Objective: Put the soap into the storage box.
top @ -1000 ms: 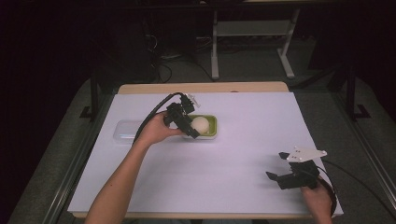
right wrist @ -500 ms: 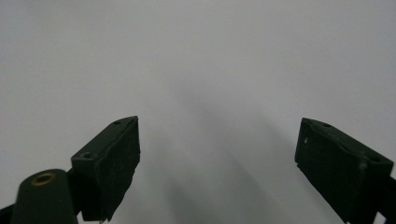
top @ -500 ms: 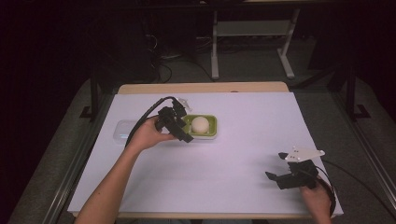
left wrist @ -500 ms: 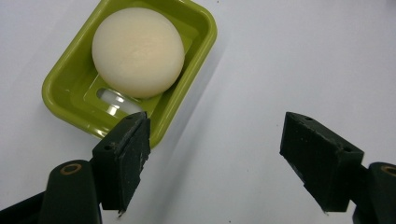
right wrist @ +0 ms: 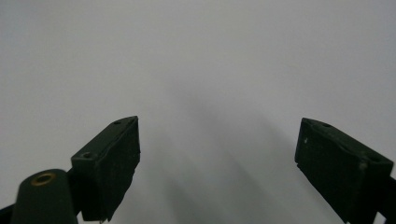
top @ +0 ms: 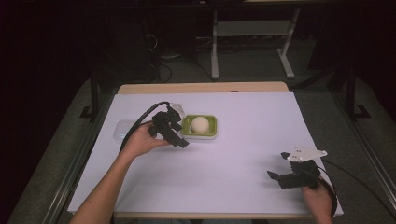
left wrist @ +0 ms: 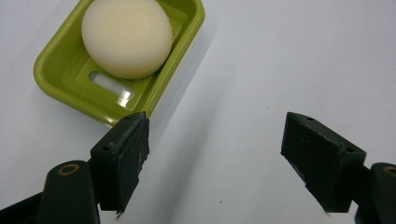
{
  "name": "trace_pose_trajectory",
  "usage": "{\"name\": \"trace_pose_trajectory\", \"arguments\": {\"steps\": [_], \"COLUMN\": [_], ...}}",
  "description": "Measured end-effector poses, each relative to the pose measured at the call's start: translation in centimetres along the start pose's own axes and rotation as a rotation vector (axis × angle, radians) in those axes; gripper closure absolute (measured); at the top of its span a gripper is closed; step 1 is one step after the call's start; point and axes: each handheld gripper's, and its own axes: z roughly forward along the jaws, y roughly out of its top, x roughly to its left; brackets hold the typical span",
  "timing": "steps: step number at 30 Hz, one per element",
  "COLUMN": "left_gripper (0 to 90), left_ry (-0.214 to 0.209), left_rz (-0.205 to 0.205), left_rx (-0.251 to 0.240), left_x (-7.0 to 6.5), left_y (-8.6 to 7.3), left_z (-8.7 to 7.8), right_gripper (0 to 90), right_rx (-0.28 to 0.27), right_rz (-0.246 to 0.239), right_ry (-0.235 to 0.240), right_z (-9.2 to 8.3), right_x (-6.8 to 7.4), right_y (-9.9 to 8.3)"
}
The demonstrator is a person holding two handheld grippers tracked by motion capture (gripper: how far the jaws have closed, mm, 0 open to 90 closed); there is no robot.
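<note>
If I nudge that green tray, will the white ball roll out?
Probably not. The white ball sits low inside the green tray, whose raised rim should hold it. Being round and smooth, it would likely rock. The shallow tray looks light, so it may slide on the white sheet.

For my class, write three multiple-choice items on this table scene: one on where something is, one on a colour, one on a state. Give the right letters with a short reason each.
1. Where is the pale ball?
A. in the dish
B. on the bare sheet
C. between the right gripper's jaws

2. What colour is the dish?
A. red
B. green
C. blue

3. How does the left gripper stand?
A. shut on the ball
B. shut on the dish
C. open, holding nothing

Answers: 1 A, the ball sits inside the dish's rim. 2 B, the rim and walls are green. 3 C, the left gripper view shows bare white sheet between the spread jaws.
</note>
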Motion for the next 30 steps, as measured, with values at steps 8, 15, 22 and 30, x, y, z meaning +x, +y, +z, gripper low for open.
{"name": "trace_pose_trajectory", "arguments": {"steps": [8,15,22,30], "left_gripper": [22.4,22.1,21.9,21.6], "left_ry": [0.007,0.014,0.025,0.029], "left_rz": [0.007,0.012,-0.003,-0.016], "left_rx": [-0.016,-0.023,-0.018,-0.019], "left_x": [-0.8,-1.3,-1.7,-1.9], "left_y": [-1.5,-2.7,-4.0,-5.4], "left_z": [-0.6,-0.6,-0.8,-0.8], "right_gripper": [13.3,13.4,13.4,13.4], "right_rx": [0.013,0.010,0.013,0.017], "right_rz": [0.012,0.013,0.010,0.004], "right_ry": [-0.010,-0.014,-0.014,-0.010], "right_z": [0.2,0.1,0.1,0.2], "right_x": [-0.1,-0.1,0.2,0.5], "right_y": [0.0,0.0,0.1,0.2]}}
